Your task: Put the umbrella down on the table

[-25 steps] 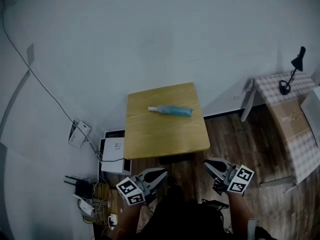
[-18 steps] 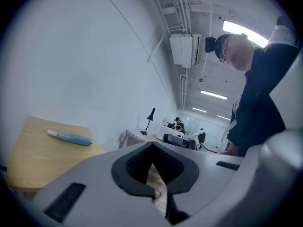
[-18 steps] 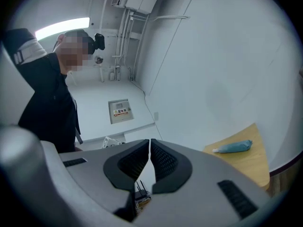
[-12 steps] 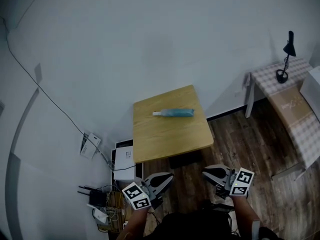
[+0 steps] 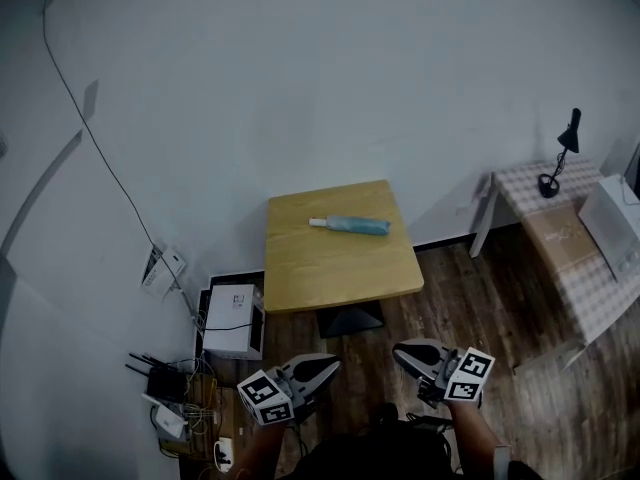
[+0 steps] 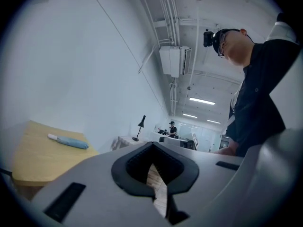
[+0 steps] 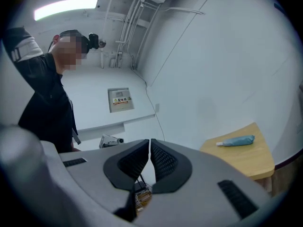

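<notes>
A folded teal umbrella with a white handle end lies flat on the small square wooden table against the wall. It shows far off in the left gripper view, umbrella on table, and in the right gripper view, umbrella on table. My left gripper and right gripper hang side by side over the wood floor, well short of the table's near edge. Both are shut and hold nothing: left gripper, right gripper.
A white box sits on the floor left of the table, with routers and tangled cables nearer me. At the right stands a table with a checked cloth, a black desk lamp and a cardboard box.
Both grippers and the head camera have drawn back from the table, which now looks smaller and farther off. The umbrella has stayed put on the tabletop. Both grippers stay shut.
</notes>
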The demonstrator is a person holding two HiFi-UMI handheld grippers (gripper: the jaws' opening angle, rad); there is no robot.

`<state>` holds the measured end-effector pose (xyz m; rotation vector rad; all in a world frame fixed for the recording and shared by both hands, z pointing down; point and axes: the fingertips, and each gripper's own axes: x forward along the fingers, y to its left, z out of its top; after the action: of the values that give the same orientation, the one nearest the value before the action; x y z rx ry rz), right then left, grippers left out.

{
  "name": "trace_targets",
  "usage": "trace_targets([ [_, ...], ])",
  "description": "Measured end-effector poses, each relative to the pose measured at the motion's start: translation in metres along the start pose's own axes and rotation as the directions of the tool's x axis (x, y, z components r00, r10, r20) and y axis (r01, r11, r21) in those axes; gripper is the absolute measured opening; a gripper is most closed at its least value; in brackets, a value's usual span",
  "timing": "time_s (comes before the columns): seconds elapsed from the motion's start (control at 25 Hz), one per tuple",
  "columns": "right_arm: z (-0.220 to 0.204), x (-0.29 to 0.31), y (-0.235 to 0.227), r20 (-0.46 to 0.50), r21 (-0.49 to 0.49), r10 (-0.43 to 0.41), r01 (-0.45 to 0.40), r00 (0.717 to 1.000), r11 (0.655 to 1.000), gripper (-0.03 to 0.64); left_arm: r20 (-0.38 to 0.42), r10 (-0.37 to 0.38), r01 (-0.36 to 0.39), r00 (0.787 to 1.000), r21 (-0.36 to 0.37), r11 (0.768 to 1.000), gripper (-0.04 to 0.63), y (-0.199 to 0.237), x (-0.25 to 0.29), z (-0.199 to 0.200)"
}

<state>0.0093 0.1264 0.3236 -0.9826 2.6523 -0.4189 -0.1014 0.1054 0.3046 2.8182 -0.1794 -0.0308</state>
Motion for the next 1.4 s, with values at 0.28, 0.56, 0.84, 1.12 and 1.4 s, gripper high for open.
trace_targets([
  [0.28,-0.037,0.041,0.066,-0.059,-0.007,-0.019,0.019,0.998,1.0,0.026,0.033,0.024,-0.022,0.999,-0.061,0.998,0.012,-0.002,-0.087,-0.037],
  [0.56,-0.057,0.031,0.099,-0.113,-0.017,-0.084,0.083,0.99,0.996,0.026,0.064,-0.036,0.042,0.997,-0.098,0.994,0.012,-0.02,-0.104,-0.058],
  [0.84,-0.049,0.03,0.103,-0.124,-0.046,-0.058,0.052,0.991,0.998,0.026,0.054,-0.04,0.042,0.998,-0.055,0.998,0.012,-0.041,-0.102,-0.048],
  [1.12,-0.025,0.019,0.117,-0.151,-0.133,0.065,-0.086,0.986,0.987,0.026,0.037,-0.026,0.029,0.999,-0.068,0.997,0.012,-0.049,-0.073,-0.035],
  [1.4,-0.016,-0.037,0.105,-0.086,-0.115,0.029,-0.039,0.996,0.993,0.025,-0.01,-0.03,0.029,1.0,-0.025,0.999,0.012,-0.063,-0.048,-0.035],
])
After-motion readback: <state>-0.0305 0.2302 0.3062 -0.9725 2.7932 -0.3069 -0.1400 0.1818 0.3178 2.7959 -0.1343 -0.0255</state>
